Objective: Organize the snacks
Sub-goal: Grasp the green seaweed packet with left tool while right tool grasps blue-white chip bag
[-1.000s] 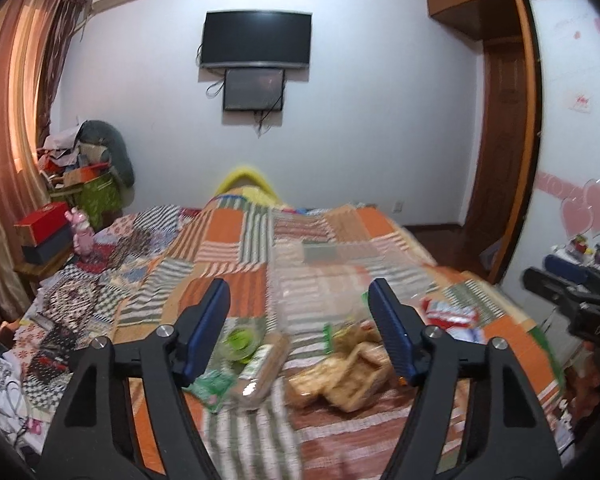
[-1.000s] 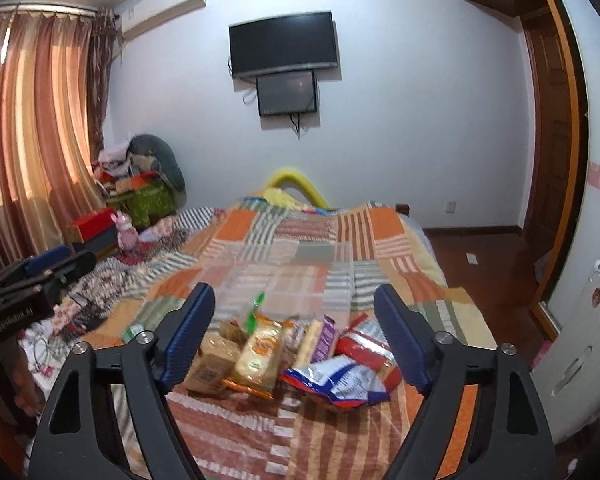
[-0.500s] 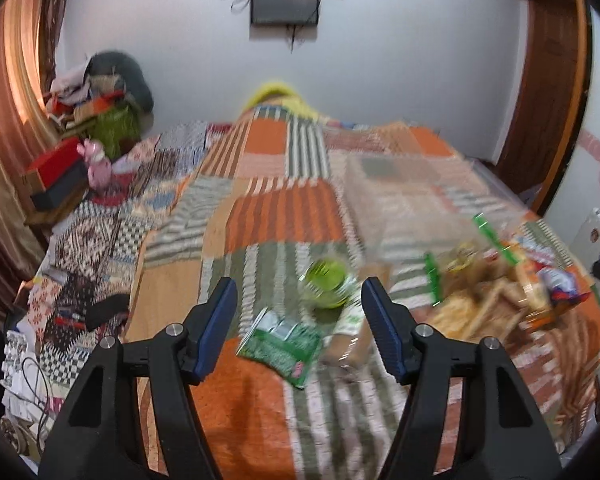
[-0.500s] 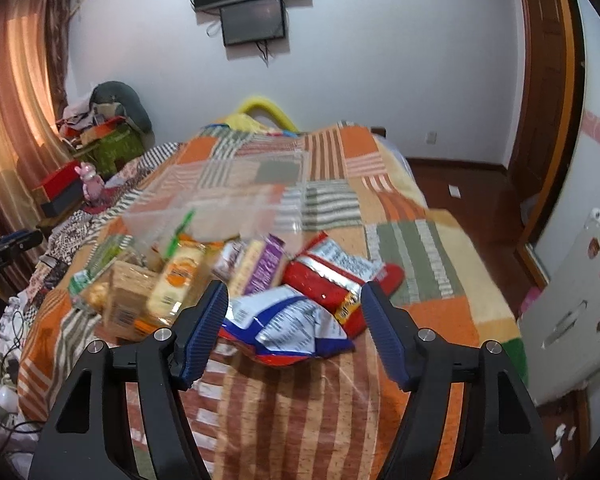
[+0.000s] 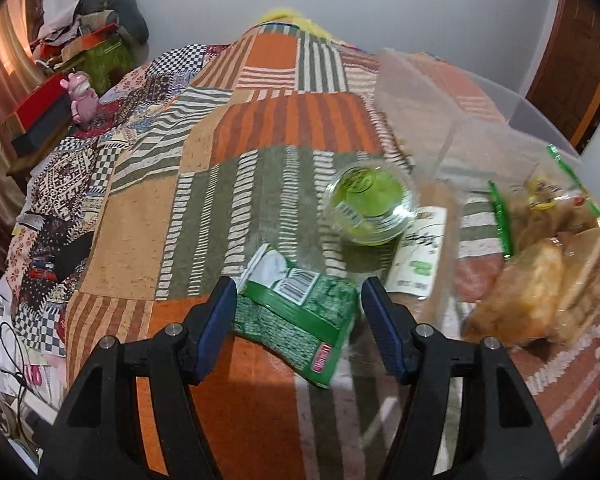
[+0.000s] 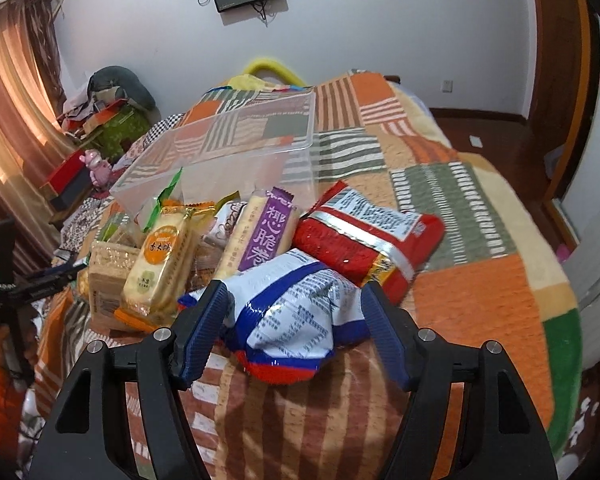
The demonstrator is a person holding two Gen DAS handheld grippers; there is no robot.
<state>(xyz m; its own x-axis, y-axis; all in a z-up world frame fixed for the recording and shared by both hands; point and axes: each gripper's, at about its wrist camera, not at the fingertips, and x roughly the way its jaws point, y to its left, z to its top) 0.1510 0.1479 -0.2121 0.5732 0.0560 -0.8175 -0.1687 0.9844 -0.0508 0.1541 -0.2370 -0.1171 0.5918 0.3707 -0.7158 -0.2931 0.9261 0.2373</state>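
Snacks lie in a pile on a patchwork bed. In the left wrist view my left gripper (image 5: 298,292) is open, its jaws on either side of a green snack bag (image 5: 296,312). A round clear tub of green snack (image 5: 368,202) lies just beyond it. In the right wrist view my right gripper (image 6: 296,300) is open around a blue and white bag (image 6: 288,316). Behind that bag are a red bag (image 6: 364,236), a purple-labelled pack (image 6: 266,236) and a yellow biscuit pack (image 6: 160,264). A clear plastic bin (image 6: 236,148) stands behind the pile.
The clear bin also shows in the left wrist view (image 5: 440,100), right of the tub, with biscuit packs (image 5: 536,280) in front of it. A pink toy (image 5: 82,94) and red box (image 5: 40,100) sit left of the bed. A white cabinet (image 6: 596,240) stands right.
Both grippers have tipped down and moved closer to the bed. The left one now frames the green bag; the right one now frames the blue and white bag.
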